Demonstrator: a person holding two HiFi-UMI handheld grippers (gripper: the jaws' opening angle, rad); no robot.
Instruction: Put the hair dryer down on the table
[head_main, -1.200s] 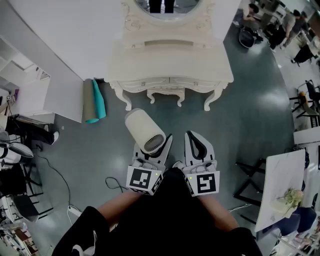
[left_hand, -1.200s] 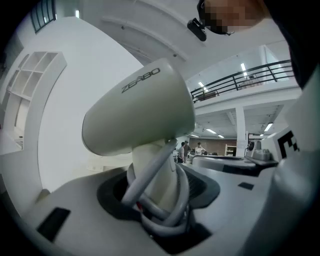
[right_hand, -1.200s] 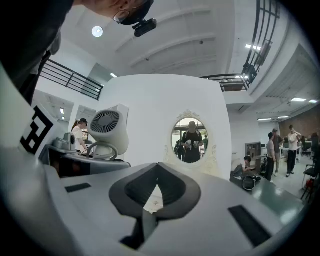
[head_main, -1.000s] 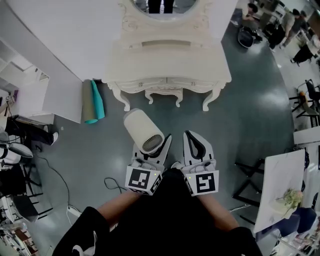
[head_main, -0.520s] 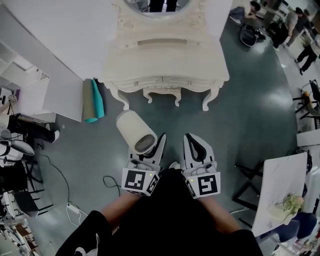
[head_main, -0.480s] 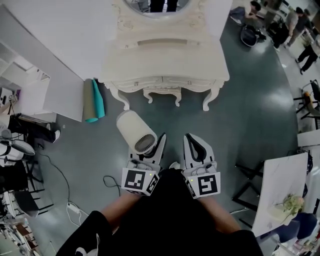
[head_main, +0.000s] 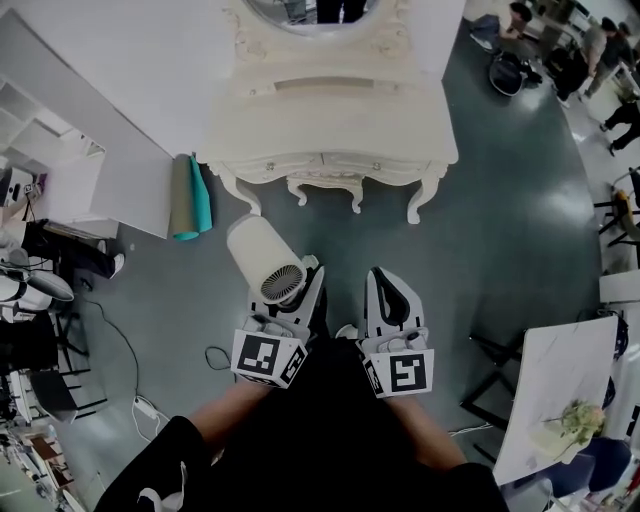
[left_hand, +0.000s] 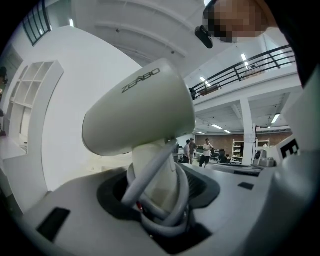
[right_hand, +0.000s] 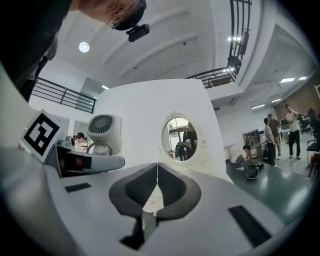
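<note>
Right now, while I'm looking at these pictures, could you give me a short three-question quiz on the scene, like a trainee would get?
1. True or false: the hair dryer already lies on the dressing table.
2. Which gripper holds the hair dryer? A) left gripper B) right gripper C) both
3. Fill in: the right gripper's fingers are ____, with nothing between them.
Key: 1 false, it is held over the floor in front of the table. 2 A, gripped by its handle. 3 shut.

Blk sleeves (head_main: 165, 465), white L gripper (head_main: 300, 287) & R gripper (head_main: 386, 280), b/w marker cubes (head_main: 266, 358).
</note>
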